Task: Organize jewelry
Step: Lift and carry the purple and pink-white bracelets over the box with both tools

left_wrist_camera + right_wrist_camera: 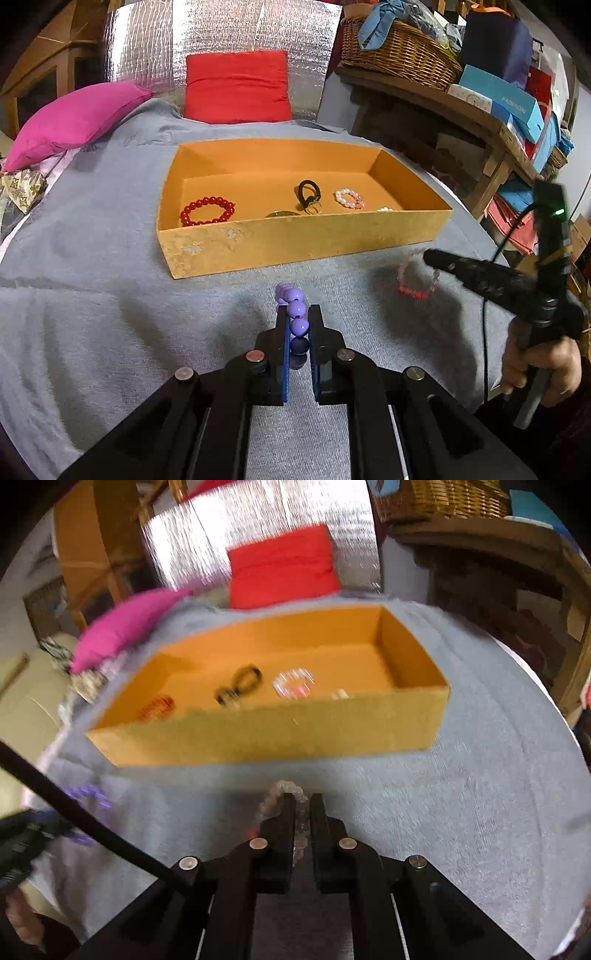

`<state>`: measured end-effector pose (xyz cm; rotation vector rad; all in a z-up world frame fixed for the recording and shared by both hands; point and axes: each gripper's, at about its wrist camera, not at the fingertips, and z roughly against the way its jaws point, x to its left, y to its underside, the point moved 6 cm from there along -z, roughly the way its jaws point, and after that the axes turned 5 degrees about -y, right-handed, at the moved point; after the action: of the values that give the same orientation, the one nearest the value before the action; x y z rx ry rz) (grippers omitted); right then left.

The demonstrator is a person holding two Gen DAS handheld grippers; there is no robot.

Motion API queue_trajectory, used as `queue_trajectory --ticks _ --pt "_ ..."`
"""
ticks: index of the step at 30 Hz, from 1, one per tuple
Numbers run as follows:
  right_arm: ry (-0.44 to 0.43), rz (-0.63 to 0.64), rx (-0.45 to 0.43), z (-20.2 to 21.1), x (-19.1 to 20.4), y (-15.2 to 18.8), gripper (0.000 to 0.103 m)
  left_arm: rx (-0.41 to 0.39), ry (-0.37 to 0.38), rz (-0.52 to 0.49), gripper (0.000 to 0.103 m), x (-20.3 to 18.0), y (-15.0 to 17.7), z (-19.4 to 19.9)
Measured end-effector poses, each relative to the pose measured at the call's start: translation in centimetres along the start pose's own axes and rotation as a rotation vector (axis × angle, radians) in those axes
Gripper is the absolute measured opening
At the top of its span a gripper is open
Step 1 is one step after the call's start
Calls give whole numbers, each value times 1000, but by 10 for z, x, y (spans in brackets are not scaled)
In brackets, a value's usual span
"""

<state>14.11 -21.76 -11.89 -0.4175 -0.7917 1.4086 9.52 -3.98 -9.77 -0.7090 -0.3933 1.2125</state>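
Observation:
An open orange box [303,243] stands on the grey cloth. It holds a red bead bracelet [207,211], a black ring-shaped piece [308,195], a pink-white bead bracelet [349,198] and small pale beads [385,209]. My left gripper [298,314] is shut on a purple bead bracelet [293,314], just before the box's near wall. My right gripper [303,805] is shut on a clear bead bracelet [284,794] with a red part, also in front of the box [280,734]. It shows in the left wrist view [417,277], hanging from the right fingers [443,263].
A red cushion [236,86] and a magenta pillow [74,120] lie behind the box against a silver foil panel [221,40]. A wooden shelf [443,99] with a wicker basket [399,48] and boxes stands at the right. The right wrist view is blurred by motion.

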Motion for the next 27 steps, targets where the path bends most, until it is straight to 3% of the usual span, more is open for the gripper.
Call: queue_trajectory --ticks 10,27 --pt "-165 2 -152 36 29 -22 8 -19 -29 -10 10 -2 -6 3" --pt "-236 -2 -222 56 51 -35 8 -64 -81 -17 10 -1 -19 13"
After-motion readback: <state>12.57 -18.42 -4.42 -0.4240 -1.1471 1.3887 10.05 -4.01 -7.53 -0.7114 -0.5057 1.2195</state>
